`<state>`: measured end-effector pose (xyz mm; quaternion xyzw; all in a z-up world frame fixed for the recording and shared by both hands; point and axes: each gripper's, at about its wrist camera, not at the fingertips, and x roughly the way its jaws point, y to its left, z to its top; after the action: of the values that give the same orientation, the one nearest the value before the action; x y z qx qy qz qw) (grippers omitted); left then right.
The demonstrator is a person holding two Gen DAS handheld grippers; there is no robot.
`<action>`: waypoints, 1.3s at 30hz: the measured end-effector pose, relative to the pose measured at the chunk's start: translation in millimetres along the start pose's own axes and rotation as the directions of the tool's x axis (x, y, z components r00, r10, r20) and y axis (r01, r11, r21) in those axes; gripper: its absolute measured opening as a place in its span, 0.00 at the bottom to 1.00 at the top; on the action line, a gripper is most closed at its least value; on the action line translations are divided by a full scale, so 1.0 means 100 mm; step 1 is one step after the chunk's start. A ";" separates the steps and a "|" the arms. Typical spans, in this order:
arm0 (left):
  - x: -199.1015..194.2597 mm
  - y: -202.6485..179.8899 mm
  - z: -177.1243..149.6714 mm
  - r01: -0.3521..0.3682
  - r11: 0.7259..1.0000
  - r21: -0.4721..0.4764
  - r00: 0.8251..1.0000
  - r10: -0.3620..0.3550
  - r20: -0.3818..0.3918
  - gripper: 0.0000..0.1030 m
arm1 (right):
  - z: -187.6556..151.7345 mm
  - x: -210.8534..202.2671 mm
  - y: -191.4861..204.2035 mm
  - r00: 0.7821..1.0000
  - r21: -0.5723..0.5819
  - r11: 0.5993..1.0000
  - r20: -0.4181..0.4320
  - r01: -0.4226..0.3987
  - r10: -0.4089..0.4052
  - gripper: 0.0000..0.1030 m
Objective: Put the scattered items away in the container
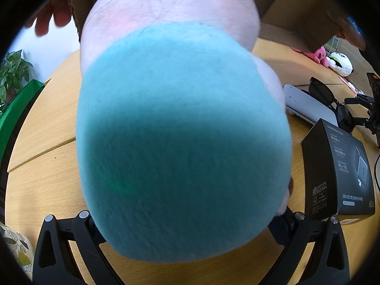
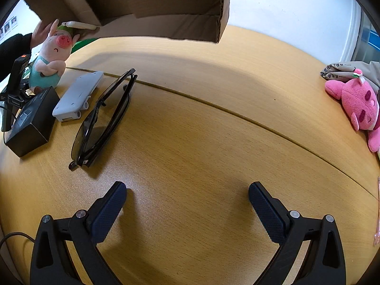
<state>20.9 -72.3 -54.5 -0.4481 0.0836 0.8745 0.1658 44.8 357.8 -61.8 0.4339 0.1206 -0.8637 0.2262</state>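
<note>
A plush pig (image 1: 182, 123) in teal overalls fills the left wrist view, and my left gripper (image 1: 190, 220) is shut on it above the table. From the right wrist view the same pig (image 2: 53, 57) hangs just under the tilted cardboard box (image 2: 152, 7). A person's hands (image 2: 41, 32) hold that box up over the table's far side. My right gripper (image 2: 187, 197) stands open over bare wood, with nothing between its fingers. Black sunglasses (image 2: 104, 118) lie folded just ahead and left of it. Next to them are a white power bank (image 2: 76, 95) and a black carton (image 2: 30, 121).
A pink plush (image 2: 358, 104) lies at the round wooden table's (image 2: 213, 142) right edge beside grey printed fabric (image 2: 351, 71). A white plush (image 1: 339, 64) sits by it. A potted plant (image 1: 14, 71) and a green chair back (image 1: 21, 109) stand beyond the left edge.
</note>
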 end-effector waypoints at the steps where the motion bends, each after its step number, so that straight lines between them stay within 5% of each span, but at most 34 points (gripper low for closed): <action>1: 0.00 0.00 0.00 0.000 1.000 0.000 1.000 0.000 0.000 1.00 | 0.00 0.00 0.00 1.000 0.000 1.000 0.000 0.000 0.000 1.00; 39: -0.01 0.02 0.02 0.001 1.000 0.001 1.000 -0.001 0.000 1.00 | 0.00 0.01 -0.01 1.000 -0.001 1.000 0.001 0.001 -0.001 1.00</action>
<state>19.5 -73.9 -52.9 -0.4479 0.0837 0.8745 0.1662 44.2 358.5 -62.7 0.4335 0.1210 -0.8639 0.2260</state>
